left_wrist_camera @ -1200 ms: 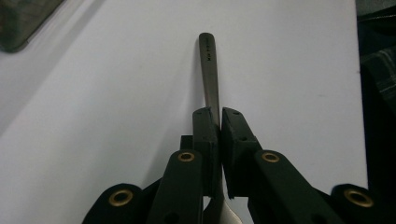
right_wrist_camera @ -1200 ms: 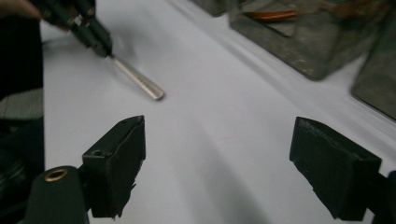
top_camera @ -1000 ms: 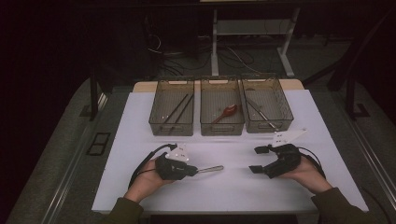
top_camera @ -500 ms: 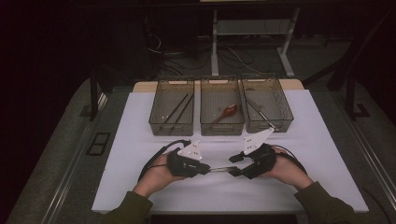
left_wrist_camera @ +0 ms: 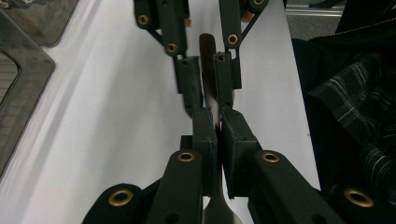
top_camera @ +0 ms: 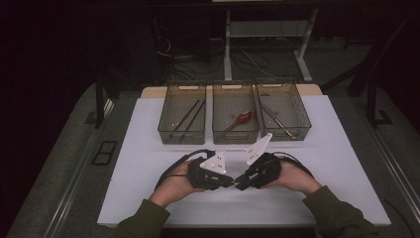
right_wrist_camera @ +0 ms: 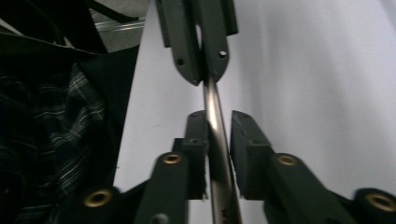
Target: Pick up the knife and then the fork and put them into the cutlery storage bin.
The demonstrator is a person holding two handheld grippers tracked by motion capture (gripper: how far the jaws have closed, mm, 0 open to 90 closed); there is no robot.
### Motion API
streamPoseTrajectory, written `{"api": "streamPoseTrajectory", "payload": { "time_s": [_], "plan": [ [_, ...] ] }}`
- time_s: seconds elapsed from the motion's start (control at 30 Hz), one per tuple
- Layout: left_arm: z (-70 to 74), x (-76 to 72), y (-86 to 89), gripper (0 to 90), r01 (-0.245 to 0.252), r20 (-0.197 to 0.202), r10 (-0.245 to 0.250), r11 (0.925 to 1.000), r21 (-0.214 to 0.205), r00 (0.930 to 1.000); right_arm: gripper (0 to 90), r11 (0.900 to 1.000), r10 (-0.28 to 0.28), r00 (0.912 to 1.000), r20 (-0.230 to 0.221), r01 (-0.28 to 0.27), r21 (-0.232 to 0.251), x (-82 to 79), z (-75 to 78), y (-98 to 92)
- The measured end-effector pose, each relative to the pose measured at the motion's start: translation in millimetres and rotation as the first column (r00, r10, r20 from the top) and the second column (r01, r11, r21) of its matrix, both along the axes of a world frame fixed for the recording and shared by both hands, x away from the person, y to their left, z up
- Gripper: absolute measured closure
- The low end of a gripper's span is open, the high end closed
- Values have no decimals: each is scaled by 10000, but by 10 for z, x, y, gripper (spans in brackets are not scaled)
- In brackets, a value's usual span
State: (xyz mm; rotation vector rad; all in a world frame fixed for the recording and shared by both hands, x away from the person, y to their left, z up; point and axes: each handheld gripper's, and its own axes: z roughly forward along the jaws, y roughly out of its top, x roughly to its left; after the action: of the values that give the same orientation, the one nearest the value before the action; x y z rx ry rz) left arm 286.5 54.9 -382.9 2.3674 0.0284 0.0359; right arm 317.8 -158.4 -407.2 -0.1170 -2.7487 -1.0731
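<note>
Meets gripper to gripper over the near middle of the white table top [top_camera: 148,148], tips almost touching, a hand behind each. Clamps the left gripper [top_camera: 229,181] hard on a slim silver metal utensil [top_camera: 233,182], both pads pressed flat against its handle with no gap to be seen in the left gripper view [left_wrist_camera: 218,123]. Carries the utensil [left_wrist_camera: 208,70] level just above the table, handle pointing away from the left gripper and straight into the right gripper [left_wrist_camera: 205,105] opposite. Widens toward the near end, below the left pads; cannot tell whether into a bowl or tines.

Has just been closing the right gripper [top_camera: 238,183] around the same handle. Stands narrow now in the right gripper view [right_wrist_camera: 218,121]: utensil [right_wrist_camera: 217,121] between the two black pads, lying against one, with a thin sliver of white table showing between it and the other. Not yet squeezed from both sides, so far as can be seen. Shows the left gripper [right_wrist_camera: 203,77] beyond, pinched on the far stretch of the handle.

Leaves three smoky clear plastic bins [top_camera: 182,136] well apart at the far edge of the table, in a row: dark chopsticks [top_camera: 188,118] in the left one, a red spoon [top_camera: 241,119] in the middle one, metal cutlery [top_camera: 277,121] in the right one.
</note>
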Motion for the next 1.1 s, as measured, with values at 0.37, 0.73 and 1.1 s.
{"api": "streamPoseTrajectory", "payload": {
  "time_s": [0.37, 0.73, 1.1],
  "plan": [
    [-18, -12, 2, 850, 80, 227, -80, 10000, -5, 9997, 860, 9994, 260, 9995, 165, -256, -235, -36, 2, 33],
    [-33, 52, 333, 521, -1788, -99, 1792, 9736, -1419, 9838, 858, 9926, -830, 9944, 652, 883, -832, 39, -45, -121],
    [-207, -24, 800, 324, -4087, -819, 4013, 8786, -2469, 9123, 857, 9594, -2612, 9606, 952, 2692, -845, 161, -28, -456]
  ]
}}
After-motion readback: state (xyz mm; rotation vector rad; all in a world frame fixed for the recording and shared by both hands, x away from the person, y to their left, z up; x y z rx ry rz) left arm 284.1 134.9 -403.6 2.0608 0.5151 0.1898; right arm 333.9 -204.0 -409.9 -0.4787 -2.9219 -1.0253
